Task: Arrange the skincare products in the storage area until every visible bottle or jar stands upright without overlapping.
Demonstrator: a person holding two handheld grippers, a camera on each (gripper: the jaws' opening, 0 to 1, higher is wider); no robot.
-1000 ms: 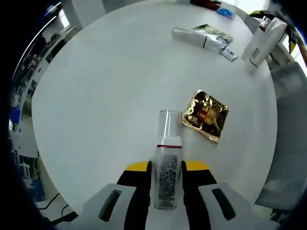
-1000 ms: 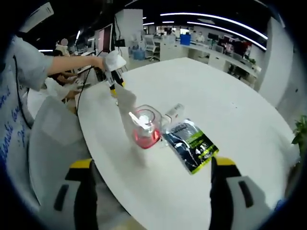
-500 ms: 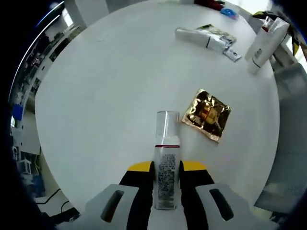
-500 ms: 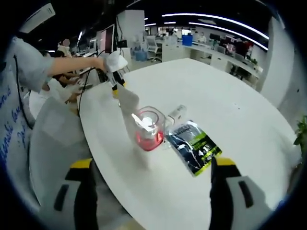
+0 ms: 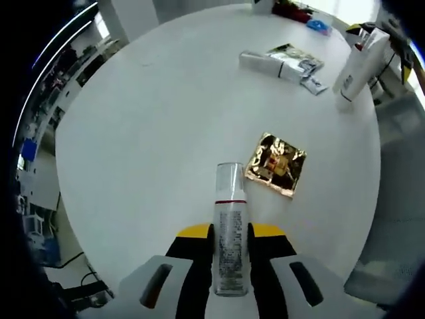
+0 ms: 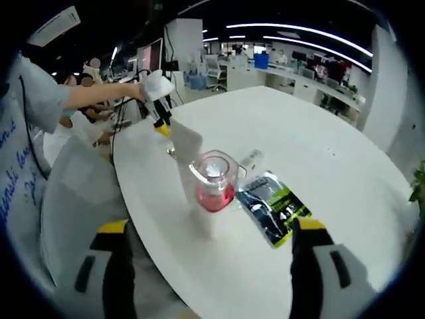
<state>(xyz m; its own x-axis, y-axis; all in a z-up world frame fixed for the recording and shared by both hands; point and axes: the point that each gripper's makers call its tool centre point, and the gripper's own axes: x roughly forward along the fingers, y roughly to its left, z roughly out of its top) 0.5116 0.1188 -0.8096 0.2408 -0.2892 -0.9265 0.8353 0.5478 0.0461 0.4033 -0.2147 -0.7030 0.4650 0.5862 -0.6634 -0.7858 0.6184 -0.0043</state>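
Held in the left hand-held gripper (image 5: 230, 247): a slim clear spray bottle (image 5: 230, 232), clamped between the yellow-tipped jaws low on its labelled body, long axis running straight out along the jaws with the clear cap at the far end, apparently lifted above the white round worktop (image 5: 153, 119). Just beyond and to the right of the cap on the surface, a gold foil sachet (image 5: 275, 164) lying flat. Farther off, toward the far edge, a white tube (image 5: 262, 64) lying on its side beside a dark printed sachet (image 5: 297, 61), and at the right edge a tall white bottle (image 5: 354, 64) standing. Right hand-held gripper (image 6: 212, 266) spread wide and gripping nothing, well short of a clear pump bottle with pink liquid (image 6: 214, 181) standing upright straight ahead; just past it the same tube and dark sachet lying flat, tube pointing away. No tray or box seen; pink liquid filling only the lower part of the pump bottle. Likely next: tipping the held bottle base-down onto bare worktop, clear of the gold sachet. Right side nearer the lying tube.
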